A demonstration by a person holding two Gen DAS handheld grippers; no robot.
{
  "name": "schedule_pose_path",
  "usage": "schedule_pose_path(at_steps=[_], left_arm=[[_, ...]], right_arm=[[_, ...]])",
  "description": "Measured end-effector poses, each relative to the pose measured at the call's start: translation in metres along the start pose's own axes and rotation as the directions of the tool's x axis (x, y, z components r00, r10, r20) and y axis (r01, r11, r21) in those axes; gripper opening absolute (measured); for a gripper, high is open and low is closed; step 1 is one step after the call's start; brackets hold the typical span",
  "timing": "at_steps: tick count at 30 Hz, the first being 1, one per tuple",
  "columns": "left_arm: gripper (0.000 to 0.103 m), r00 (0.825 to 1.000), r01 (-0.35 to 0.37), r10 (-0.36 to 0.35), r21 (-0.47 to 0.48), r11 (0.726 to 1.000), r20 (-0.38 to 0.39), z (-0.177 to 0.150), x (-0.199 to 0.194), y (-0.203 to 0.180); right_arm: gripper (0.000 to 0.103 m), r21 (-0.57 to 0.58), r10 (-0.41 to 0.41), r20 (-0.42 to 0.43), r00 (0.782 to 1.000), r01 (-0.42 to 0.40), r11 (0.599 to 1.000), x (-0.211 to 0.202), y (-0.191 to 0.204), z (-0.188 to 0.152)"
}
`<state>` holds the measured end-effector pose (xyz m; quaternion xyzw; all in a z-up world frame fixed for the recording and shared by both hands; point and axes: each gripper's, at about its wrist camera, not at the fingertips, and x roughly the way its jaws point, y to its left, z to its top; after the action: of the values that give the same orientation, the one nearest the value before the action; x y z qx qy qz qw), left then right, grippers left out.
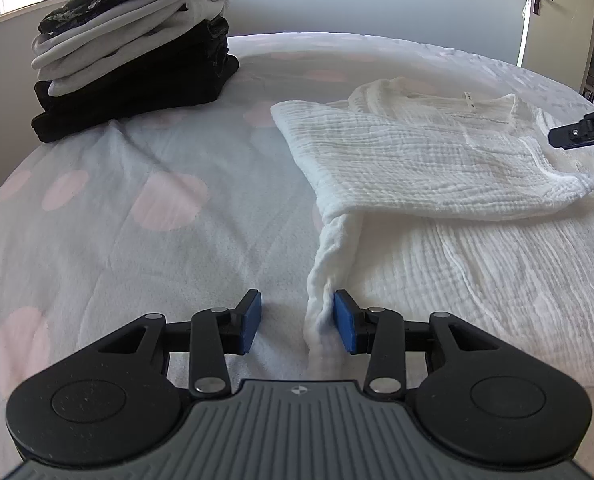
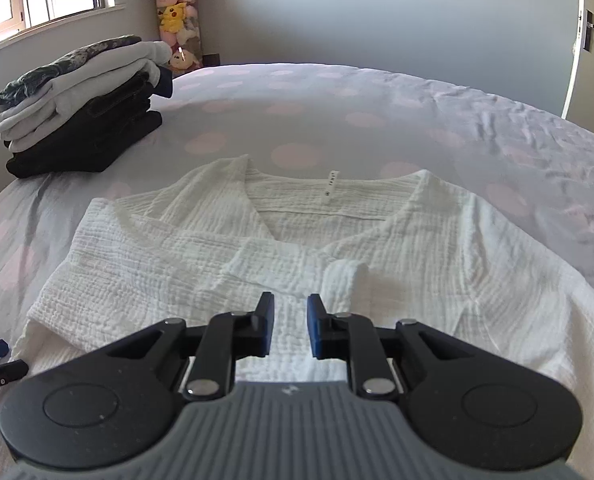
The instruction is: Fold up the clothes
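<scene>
White shirt [image 1: 437, 152] edge between left jaws.

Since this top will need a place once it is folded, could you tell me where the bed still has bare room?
The bedspread lies bare between the stack of folded clothes and the white top, and also beyond the top's neckline toward the far edge. The far left corner is crowded by the stack; the near right is covered by the top.

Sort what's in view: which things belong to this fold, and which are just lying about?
In the job: white top; left gripper; right gripper.
Lying about: stack of folded clothes; plush toys; spotted bedcover.
</scene>
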<state>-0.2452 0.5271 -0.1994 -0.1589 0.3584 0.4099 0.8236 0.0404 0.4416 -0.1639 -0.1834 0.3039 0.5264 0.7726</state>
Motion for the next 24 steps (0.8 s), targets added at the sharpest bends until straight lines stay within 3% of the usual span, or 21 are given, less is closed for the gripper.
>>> schedule_pose_path(at_steps=[5, 9, 13, 18, 24], left_arm=[[0.047, 1.0, 0.0, 0.0, 0.007, 1.0, -0.001, 0.0, 0.001, -0.001], [0.047, 1.0, 0.001, -0.001, 0.011, 1.0, 0.0, 0.0, 0.001, -0.001], [0.047, 1.0, 0.003, -0.003, 0.017, 1.0, 0.004, -0.001, 0.001, -0.001], [0.047, 1.0, 0.007, -0.007, 0.021, 1.0, 0.013, -0.002, 0.0, 0.0], [0.047, 0.998, -0.015, 0.012, 0.044, 0.999, 0.063, -0.002, -0.012, -0.003]], right_arm=[[0.02, 0.036, -0.013, -0.024, 1.0, 0.014, 0.999, 0.031, -0.004, 0.009], [0.02, 0.057, -0.08, -0.087, 0.993, 0.085, 0.995, 0.057, -0.021, 0.008], [0.027, 0.14, -0.056, -0.108, 0.993, 0.071, 0.988, 0.059, -0.046, 0.002], [0.03, 0.157, -0.065, -0.077, 0.995, 0.077, 0.985, 0.024, -0.069, 0.002], [0.034, 0.186, -0.187, -0.057, 0.981, 0.195, 0.963, -0.05, -0.141, -0.024]])
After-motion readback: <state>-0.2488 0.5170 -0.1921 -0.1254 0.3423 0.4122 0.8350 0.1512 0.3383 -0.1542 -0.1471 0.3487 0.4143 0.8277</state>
